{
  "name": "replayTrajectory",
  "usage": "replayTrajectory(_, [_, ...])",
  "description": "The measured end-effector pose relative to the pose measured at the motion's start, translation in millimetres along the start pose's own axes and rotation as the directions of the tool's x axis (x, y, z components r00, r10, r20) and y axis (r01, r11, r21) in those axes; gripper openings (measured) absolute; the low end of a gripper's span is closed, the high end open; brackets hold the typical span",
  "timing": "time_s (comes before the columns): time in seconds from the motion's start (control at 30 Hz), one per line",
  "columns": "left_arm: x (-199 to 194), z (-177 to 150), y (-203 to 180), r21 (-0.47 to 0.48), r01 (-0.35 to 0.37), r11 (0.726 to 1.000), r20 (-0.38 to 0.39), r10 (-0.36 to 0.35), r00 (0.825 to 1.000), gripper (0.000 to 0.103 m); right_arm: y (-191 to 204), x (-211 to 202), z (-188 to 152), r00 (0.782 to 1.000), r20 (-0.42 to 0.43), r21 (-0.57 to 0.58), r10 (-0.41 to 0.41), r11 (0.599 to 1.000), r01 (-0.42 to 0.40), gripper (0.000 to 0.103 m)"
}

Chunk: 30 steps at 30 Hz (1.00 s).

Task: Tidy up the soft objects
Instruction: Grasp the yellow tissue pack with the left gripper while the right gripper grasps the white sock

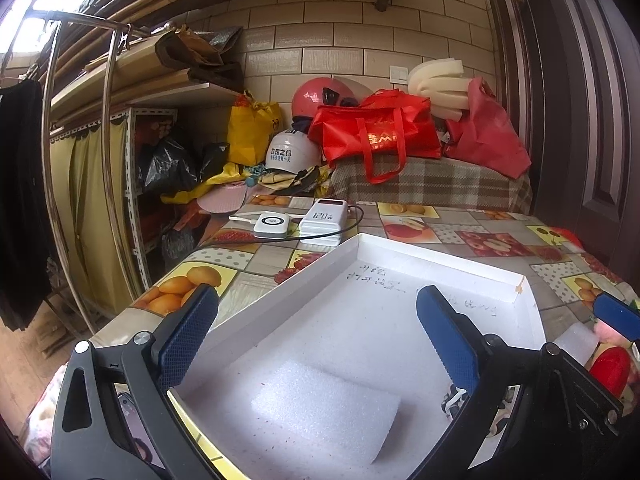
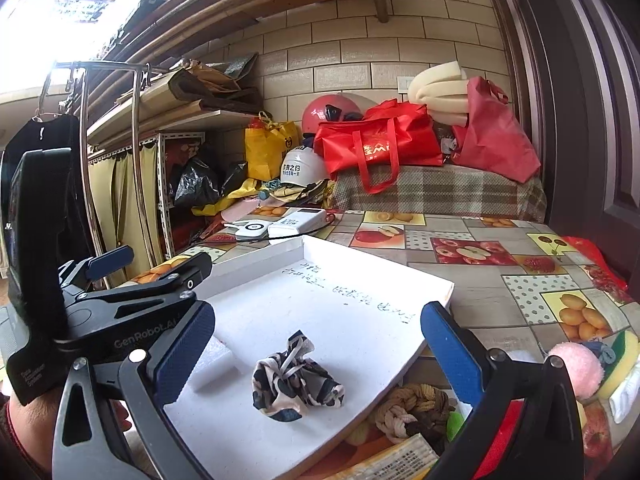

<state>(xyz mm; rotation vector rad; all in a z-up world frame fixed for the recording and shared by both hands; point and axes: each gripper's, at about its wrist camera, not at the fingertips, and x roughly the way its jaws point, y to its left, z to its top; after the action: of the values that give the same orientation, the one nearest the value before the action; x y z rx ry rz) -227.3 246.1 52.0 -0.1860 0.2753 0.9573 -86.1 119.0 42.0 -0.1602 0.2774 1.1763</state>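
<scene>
Left claw (image 1: 316,322): mine, released, holding nothing, above the tray.
Foam pad (image 1: 326,408): flat in the tray, lower centre; long axis toward lower right.
Right claw (image 2: 316,344): released, holding nothing.
Crumpled cloth (image 2: 296,380): bunched in the tray, lower centre; no clear long axis.
White tray (image 2: 384,264): on the desk (image 2: 488,296).
Rope knot (image 2: 412,408): lower right, beside the tray edge.

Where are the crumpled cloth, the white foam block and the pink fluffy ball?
crumpled cloth (image 2: 297,380), right wrist view, middle of the bundle.
white foam block (image 1: 326,408), left wrist view, middle of its top face.
pink fluffy ball (image 2: 576,368), right wrist view, middle of its fuzzy front.
</scene>
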Motion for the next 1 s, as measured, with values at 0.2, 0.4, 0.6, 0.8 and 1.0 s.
replayTrajectory(0.2, [-4,-1,0,-0.002,0.026,1.000,0.002,-0.026,1.000,0.101,-1,-8,-5,0.999,-0.025,-0.003,0.020,1.000,-0.020,0.103])
replayTrajectory(0.4, [-18,-6,-5,0.006,0.061,0.998,0.000,-0.061,0.998,0.101,-10,-31,-9,0.999,-0.023,-0.005,0.042,0.999,-0.042,0.103])
replayTrajectory(0.6, [-33,-11,-25,0.057,0.143,0.988,-0.020,-0.142,0.990,0.101,-53,-67,-8,0.997,0.063,0.034,-0.046,0.998,0.044,0.103])
replayTrajectory(0.8, [-48,-16,-49,0.105,0.295,0.950,-0.047,-0.291,0.955,0.101,-117,-89,-17,0.988,-0.004,0.154,-0.155,0.976,0.154,0.103])
replayTrajectory(1.0, [-54,-22,-79,0.129,0.533,0.836,-0.175,-0.510,0.842,0.100,-179,-114,-34,0.977,-0.028,0.370,-0.212,0.906,0.207,0.103])
